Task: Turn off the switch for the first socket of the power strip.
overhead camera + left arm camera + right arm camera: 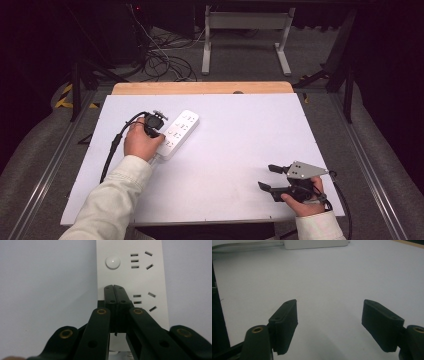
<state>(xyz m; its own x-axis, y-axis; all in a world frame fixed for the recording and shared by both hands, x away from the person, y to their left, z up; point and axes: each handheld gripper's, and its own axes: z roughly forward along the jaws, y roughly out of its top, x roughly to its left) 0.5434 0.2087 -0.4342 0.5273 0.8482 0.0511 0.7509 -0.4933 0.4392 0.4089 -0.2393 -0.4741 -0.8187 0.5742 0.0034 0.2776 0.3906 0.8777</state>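
Two grippers in play: your left gripper (113, 287), jaws pressed together, sits over the white power strip (177, 132) at ten o'clock on the counter (240, 150). Round switch button (112, 262) lies just ahead; probably press squarely. Right gripper (270, 177) rests at four o'clock, jaws apart.

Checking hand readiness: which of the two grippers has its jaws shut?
The left gripper, over the white power strip; its jaws meet, while the right gripper is open.
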